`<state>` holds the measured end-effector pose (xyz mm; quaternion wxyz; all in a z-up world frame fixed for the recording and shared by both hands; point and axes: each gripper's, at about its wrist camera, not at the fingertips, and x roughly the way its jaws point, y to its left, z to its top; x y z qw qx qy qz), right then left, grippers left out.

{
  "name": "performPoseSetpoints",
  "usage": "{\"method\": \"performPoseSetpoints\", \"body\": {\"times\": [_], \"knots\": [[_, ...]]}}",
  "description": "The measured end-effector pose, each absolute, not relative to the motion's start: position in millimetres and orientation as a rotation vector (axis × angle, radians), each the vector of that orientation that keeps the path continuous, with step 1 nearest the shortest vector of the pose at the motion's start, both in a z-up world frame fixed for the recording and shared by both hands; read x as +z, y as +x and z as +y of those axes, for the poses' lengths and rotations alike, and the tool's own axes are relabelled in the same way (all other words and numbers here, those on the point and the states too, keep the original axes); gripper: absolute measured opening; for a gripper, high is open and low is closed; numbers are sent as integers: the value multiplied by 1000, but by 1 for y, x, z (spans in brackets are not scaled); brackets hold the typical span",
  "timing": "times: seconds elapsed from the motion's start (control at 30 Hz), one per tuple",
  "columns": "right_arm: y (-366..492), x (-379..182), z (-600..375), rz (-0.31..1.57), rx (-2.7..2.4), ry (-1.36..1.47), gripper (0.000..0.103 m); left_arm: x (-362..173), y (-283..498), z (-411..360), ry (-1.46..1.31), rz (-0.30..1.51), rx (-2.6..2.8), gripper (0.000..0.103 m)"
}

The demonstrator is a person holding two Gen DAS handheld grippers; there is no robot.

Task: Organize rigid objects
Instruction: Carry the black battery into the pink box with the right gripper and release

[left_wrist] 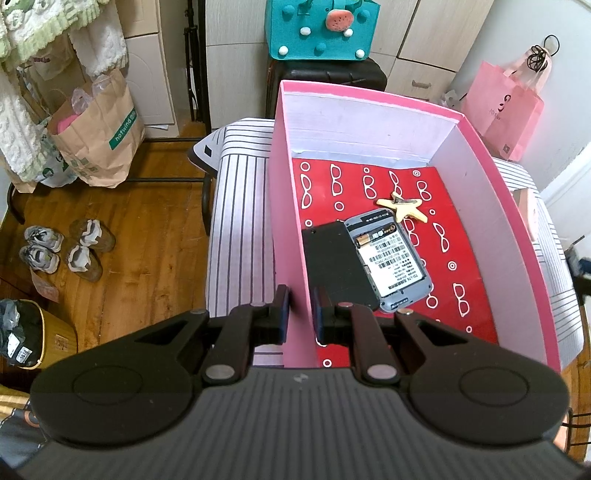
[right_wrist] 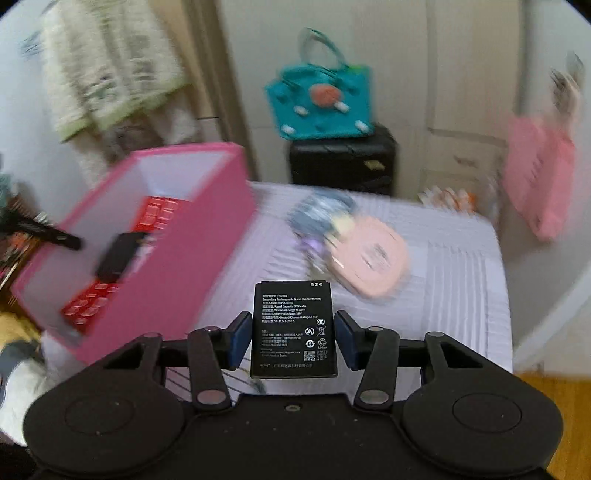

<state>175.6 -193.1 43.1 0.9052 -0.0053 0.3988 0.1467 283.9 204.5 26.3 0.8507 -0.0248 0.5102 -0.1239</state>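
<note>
Left hand-held gripper (left_wrist: 300, 310) clamps pink box (left_wrist: 291, 236) wall; phone (left_wrist: 388, 258) inside.

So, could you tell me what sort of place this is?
Most likely a lived-in bedroom or home storage corner: shoes on a wooden floor, a wardrobe, and shopping bags against the wall.

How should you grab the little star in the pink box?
Come from above with the hand-held gripper: the star lies flat on the red floor of the pink box, whose tall walls block the sides. Pinch across its narrow middle, between the arms.
</note>
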Motion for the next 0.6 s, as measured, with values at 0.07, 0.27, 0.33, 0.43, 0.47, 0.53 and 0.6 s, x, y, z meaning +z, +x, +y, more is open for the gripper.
{"method": "performPoseSetpoints", "body": {"times": [0.07, 0.27, 0.33, 0.43, 0.47, 0.53, 0.6], "knots": [[176, 61, -171, 775, 369, -92, 54, 27, 284, 202, -38, 1075, -261, 13], [200, 92, -103, 754, 636, -194, 54, 28, 284, 201, -24, 1075, -263, 12], [212, 86, -78, 772, 682, -249, 54, 29, 284, 201, -29, 1077, -265, 12], [230, 70, -48, 812, 706, -318, 54, 29, 285, 201, -20, 1081, -272, 12], [238, 65, -39, 830, 714, -327, 54, 29, 285, 200, -19, 1081, -273, 12], [249, 55, -26, 855, 722, -351, 54, 29, 285, 201, -15, 1080, -279, 12], [258, 45, -16, 877, 728, -379, 54, 29, 285, 202, -15, 1079, -285, 12]]}}
